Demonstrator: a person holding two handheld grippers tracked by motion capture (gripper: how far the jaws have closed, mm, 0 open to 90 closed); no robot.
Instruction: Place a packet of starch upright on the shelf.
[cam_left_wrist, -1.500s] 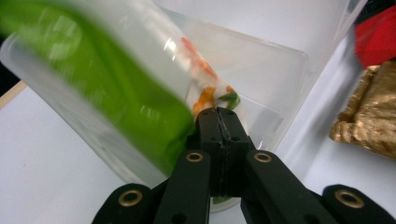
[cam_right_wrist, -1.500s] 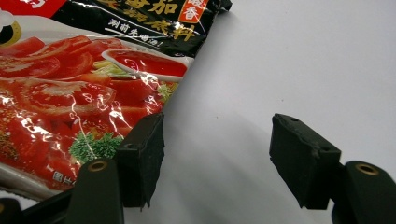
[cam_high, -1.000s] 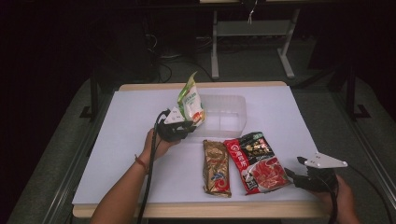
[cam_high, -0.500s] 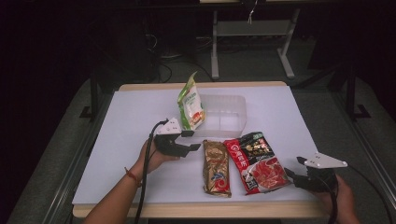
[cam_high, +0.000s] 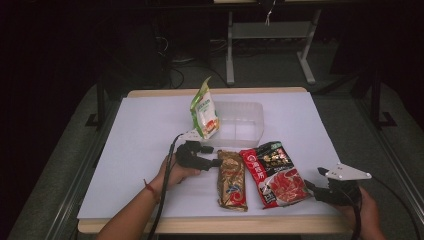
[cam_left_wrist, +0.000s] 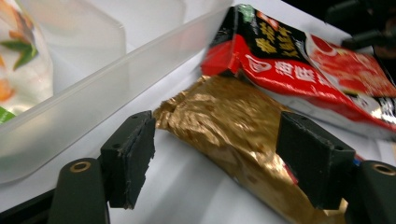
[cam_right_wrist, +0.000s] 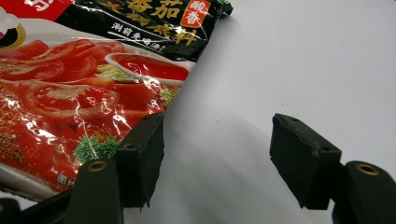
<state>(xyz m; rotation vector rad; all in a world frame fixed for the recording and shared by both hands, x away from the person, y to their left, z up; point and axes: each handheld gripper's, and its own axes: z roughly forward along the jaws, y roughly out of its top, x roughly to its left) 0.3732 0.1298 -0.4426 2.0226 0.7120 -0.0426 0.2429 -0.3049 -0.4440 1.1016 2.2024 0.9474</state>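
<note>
Three packets and one clear bin (cam_high: 240, 125) sit on the desk (cam_high: 130, 150). Taking the bin as the mark: one green packet (cam_high: 204, 110) stands upright at the bin's left end, leaning on its wall. One gold packet (cam_high: 232, 179) lies flat just in front of the bin, and one red packet (cam_high: 274, 172) lies beside the gold one, to its right and touching it along the edge.

There are two claws. The left claw (cam_high: 212, 161) is just in front of the bin's left corner, at the top end of the gold packet. Its jaws have just been opening and now stand wide, with the packet's crinkled end between them; the pads do not press on it. The right claw (cam_high: 311, 186) is well in front of the bin and to its right, at the red packet's lower right corner. It is open, with bare desk between the jaws and the packet just beside one pad (cam_right_wrist: 142, 154).
</note>
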